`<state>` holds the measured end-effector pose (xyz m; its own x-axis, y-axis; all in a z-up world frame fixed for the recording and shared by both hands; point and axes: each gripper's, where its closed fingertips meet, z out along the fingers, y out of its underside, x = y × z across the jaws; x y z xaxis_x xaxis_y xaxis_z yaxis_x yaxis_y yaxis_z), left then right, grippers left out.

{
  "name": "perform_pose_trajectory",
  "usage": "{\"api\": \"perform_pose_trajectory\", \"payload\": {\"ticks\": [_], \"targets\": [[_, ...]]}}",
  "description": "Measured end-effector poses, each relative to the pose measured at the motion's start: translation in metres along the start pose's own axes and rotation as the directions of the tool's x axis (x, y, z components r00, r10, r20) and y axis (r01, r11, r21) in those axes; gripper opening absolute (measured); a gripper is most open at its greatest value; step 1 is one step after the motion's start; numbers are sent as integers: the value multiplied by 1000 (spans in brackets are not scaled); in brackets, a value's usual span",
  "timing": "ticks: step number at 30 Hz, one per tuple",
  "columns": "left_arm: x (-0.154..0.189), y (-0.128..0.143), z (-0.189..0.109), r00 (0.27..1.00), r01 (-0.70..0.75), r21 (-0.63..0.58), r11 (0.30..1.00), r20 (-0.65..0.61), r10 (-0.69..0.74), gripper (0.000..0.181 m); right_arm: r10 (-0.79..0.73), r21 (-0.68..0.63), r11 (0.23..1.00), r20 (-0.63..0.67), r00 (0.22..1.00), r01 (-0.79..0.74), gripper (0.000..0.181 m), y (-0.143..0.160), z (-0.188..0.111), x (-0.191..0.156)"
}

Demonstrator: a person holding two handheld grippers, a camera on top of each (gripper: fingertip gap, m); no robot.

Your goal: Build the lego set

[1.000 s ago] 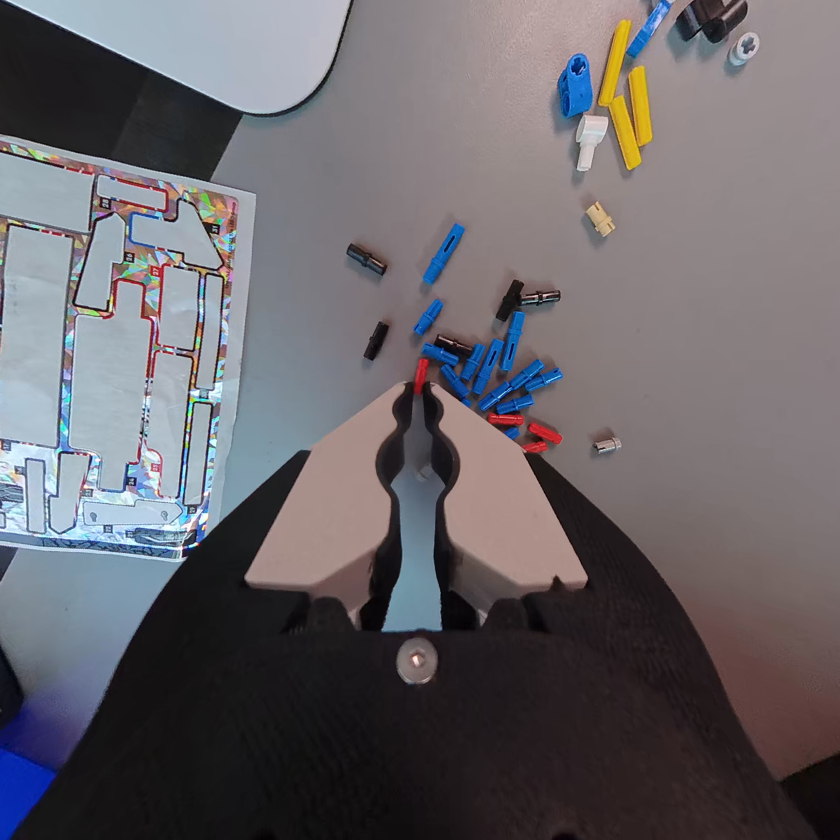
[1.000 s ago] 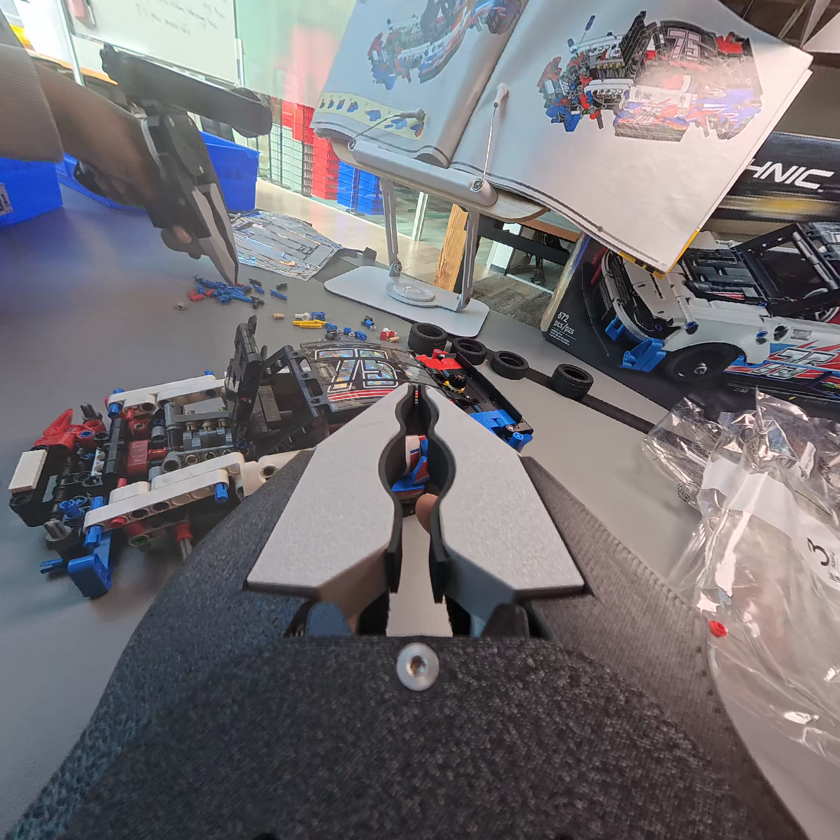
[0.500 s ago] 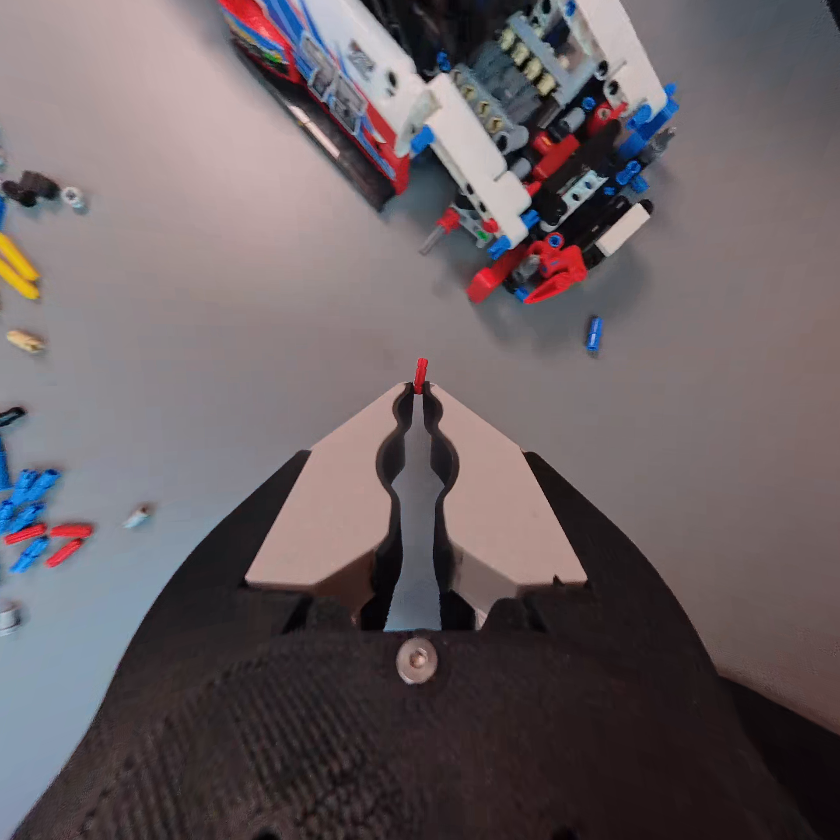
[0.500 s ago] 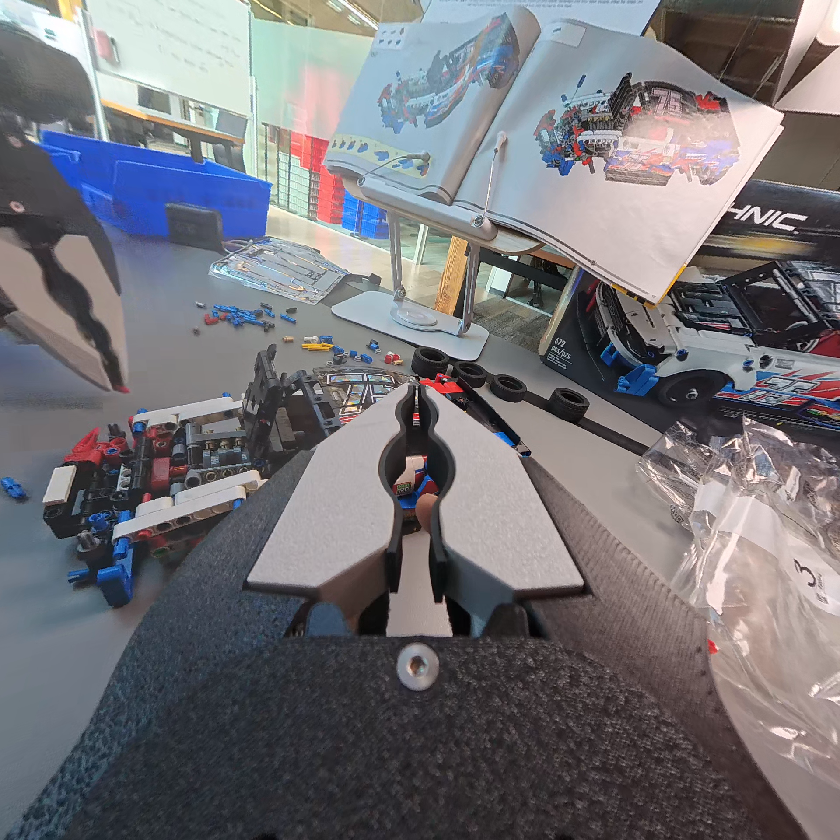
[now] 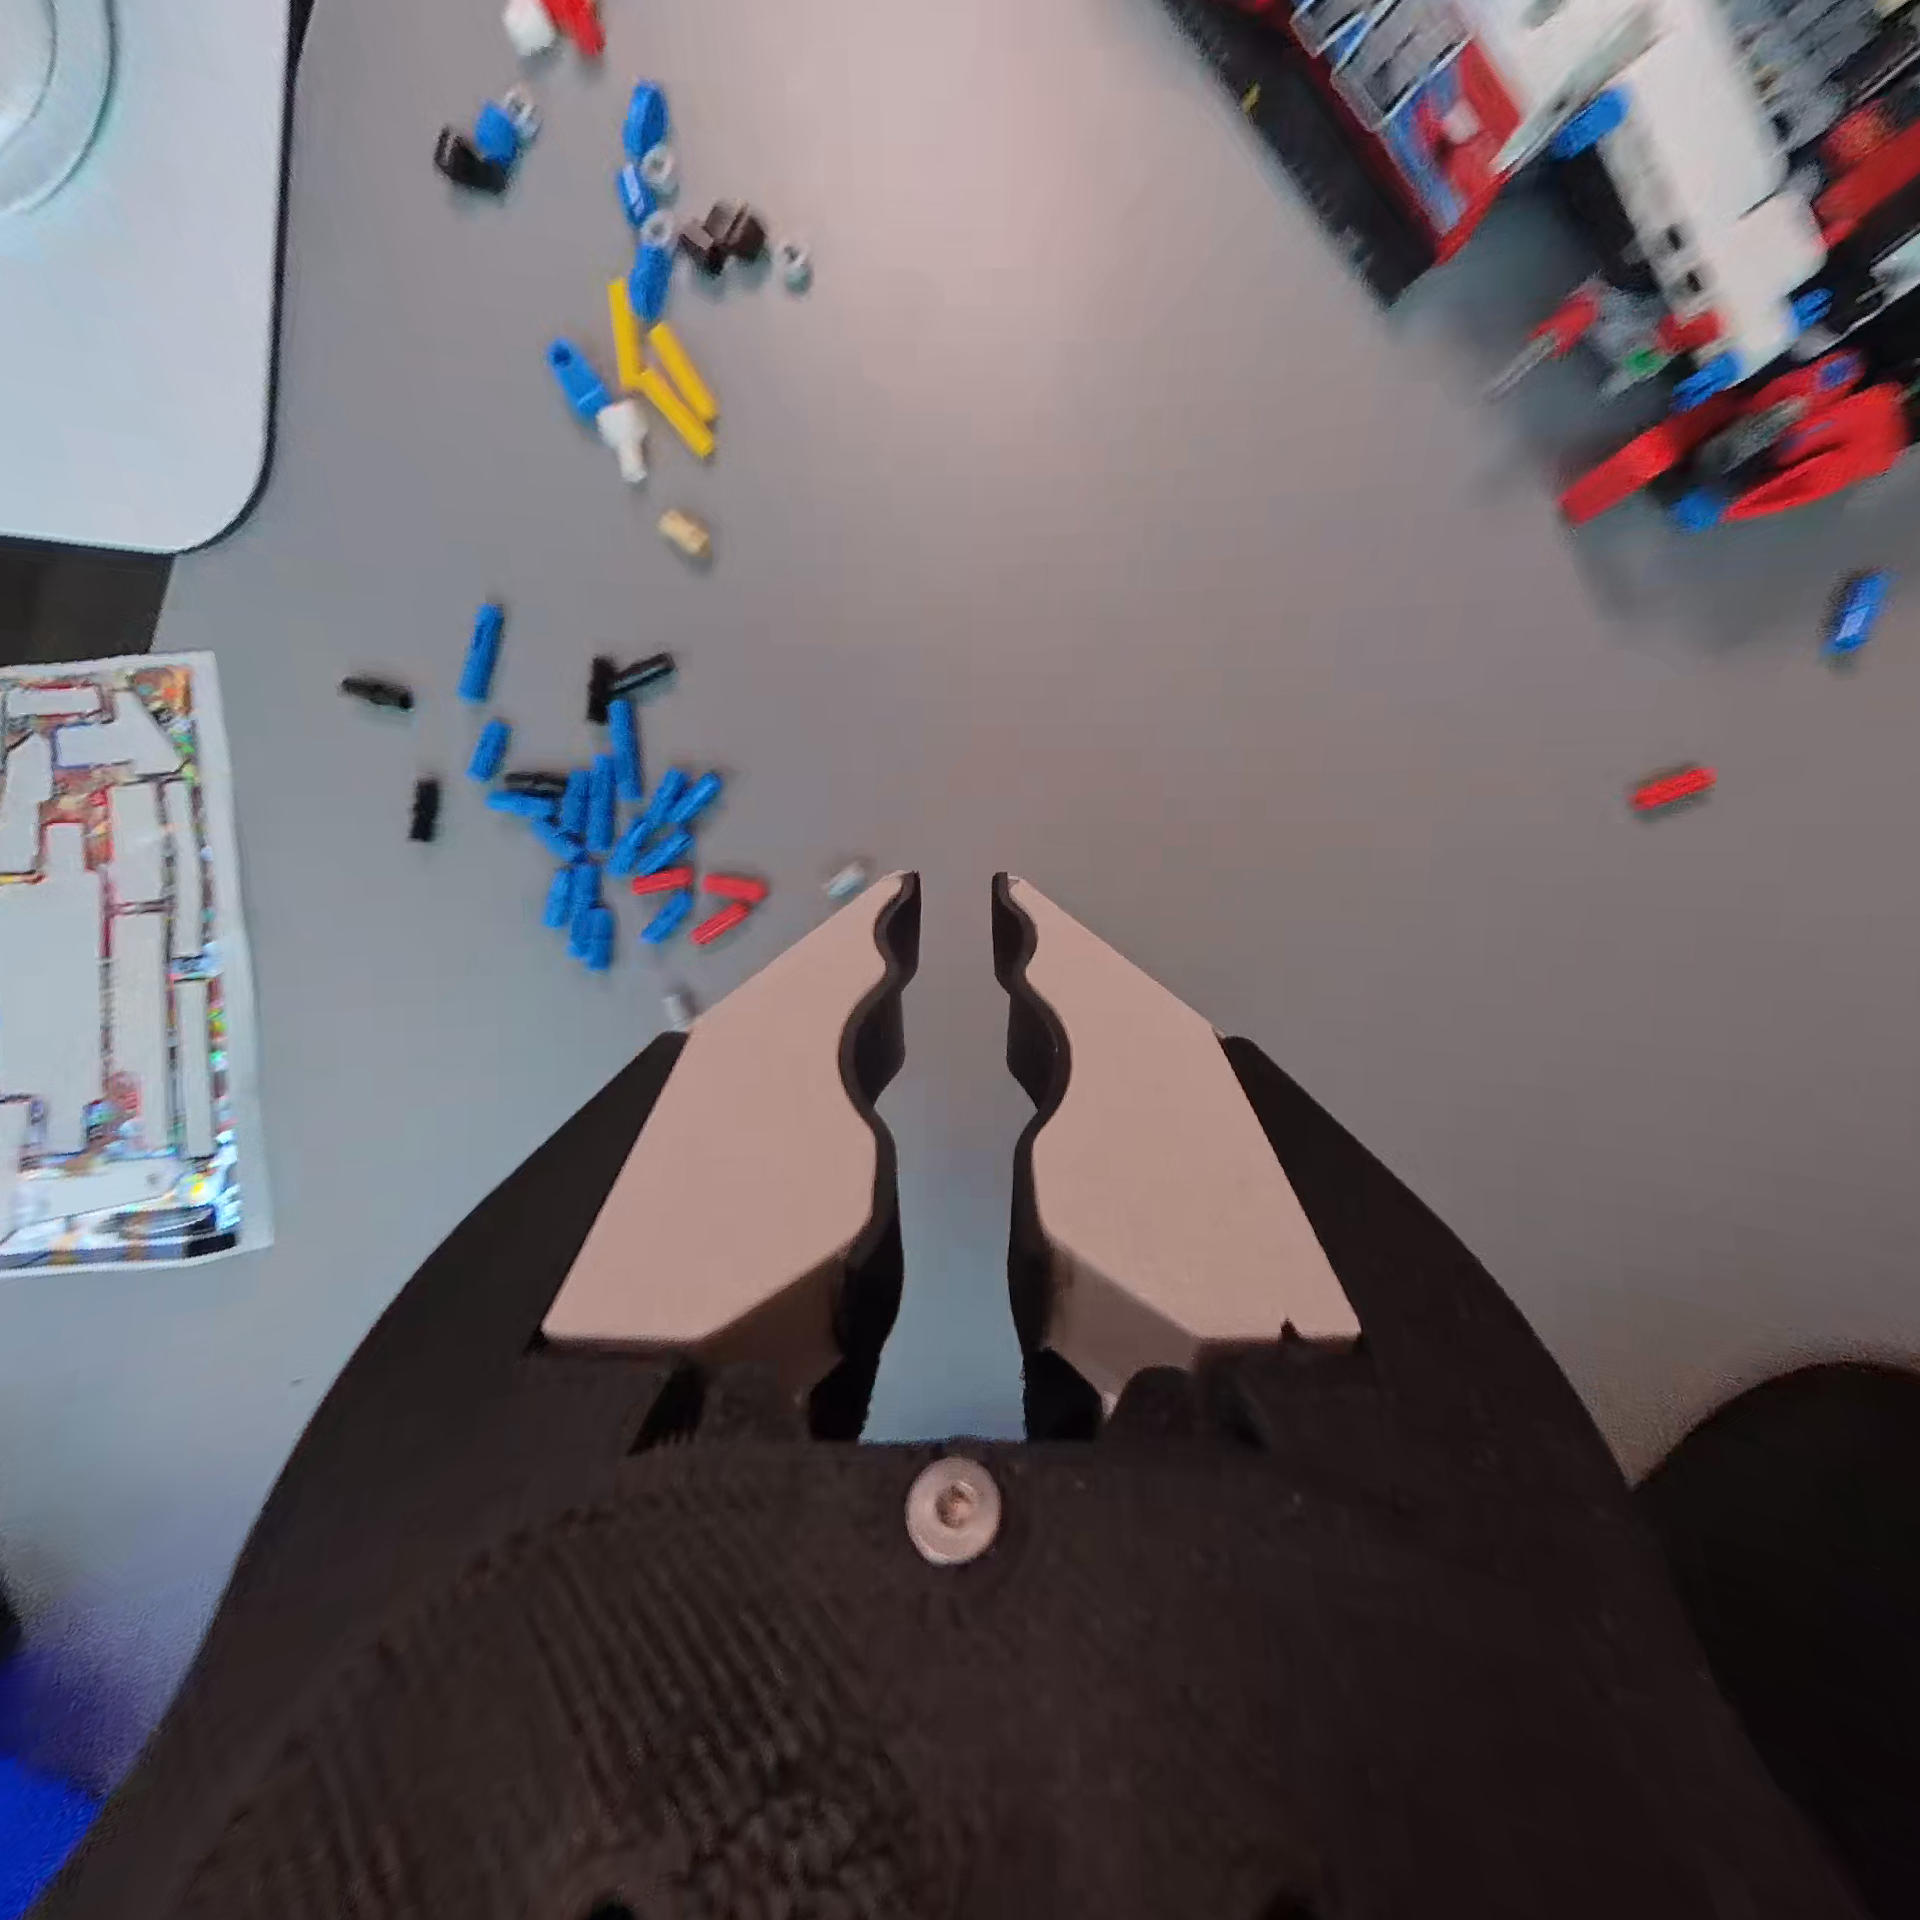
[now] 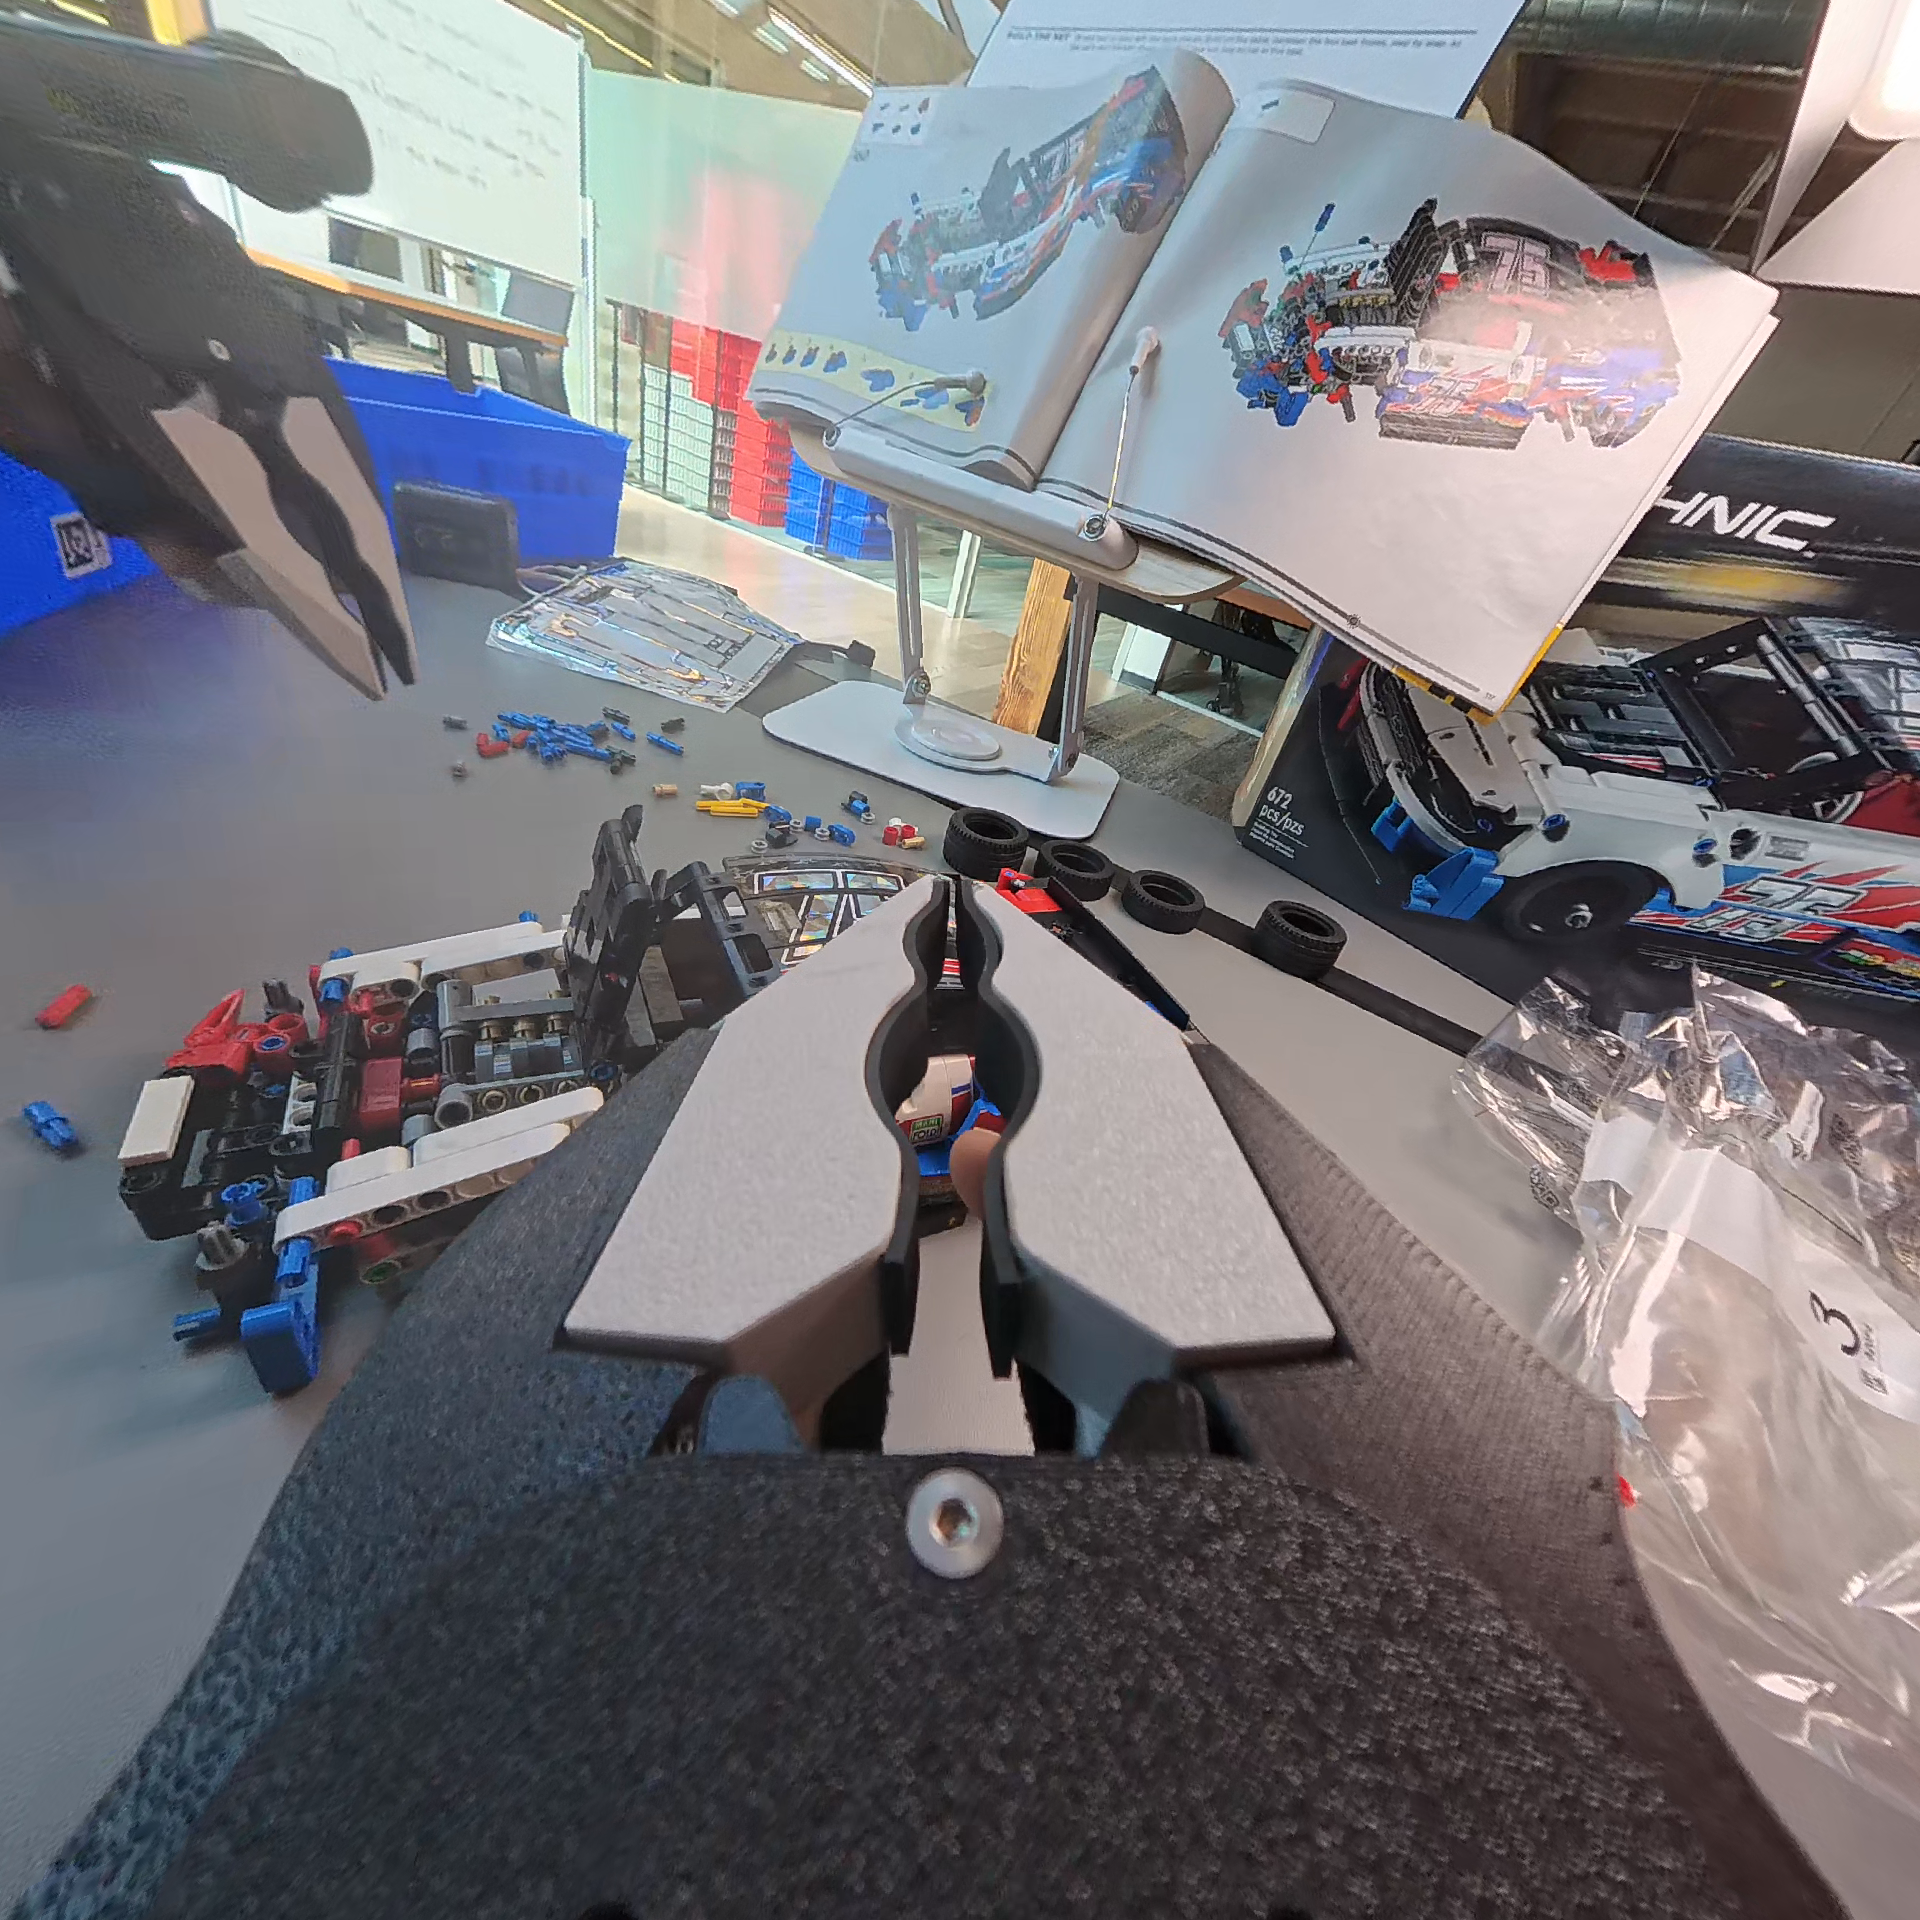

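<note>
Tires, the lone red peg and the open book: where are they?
Tires (image 6: 1161,900): right wrist view, third tire in the row.
Red peg (image 5: 1671,788): left wrist view, its middle.
Open book (image 6: 1455,343): right wrist view, right page, on the car picture.

Bare table (image 5: 1195,644) lies open between the scattered pins (image 5: 613,821) and the car model (image 5: 1704,270)

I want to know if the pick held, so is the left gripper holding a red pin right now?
No, the left gripper is open with bare table between its fingertips, and a lone red pin lies on the table off to its right.
</note>
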<state>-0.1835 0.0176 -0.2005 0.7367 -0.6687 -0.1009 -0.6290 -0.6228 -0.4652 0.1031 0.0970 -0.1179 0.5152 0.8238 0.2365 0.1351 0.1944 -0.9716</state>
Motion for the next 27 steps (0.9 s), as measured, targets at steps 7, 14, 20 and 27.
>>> {"api": "perform_pose_trajectory", "payload": {"ticks": [7,14,20,27], "targets": [[-47,25,23,992,-129,-137,982,-13,128,8,-1,-4,1000,-8,1000,1,0,1,-1,3],[-53,31,36,979,-203,-198,959,-43,198,12,1,-11,1000,-3,1000,-1,0,3,0,2],[-50,31,39,981,-188,-193,963,-77,176,8,6,-14,1000,-3,1000,-6,0,5,0,2],[-42,31,36,996,-82,-199,977,-59,72,2,4,-1,1000,10,1000,-4,0,-2,-1,-1]]}}
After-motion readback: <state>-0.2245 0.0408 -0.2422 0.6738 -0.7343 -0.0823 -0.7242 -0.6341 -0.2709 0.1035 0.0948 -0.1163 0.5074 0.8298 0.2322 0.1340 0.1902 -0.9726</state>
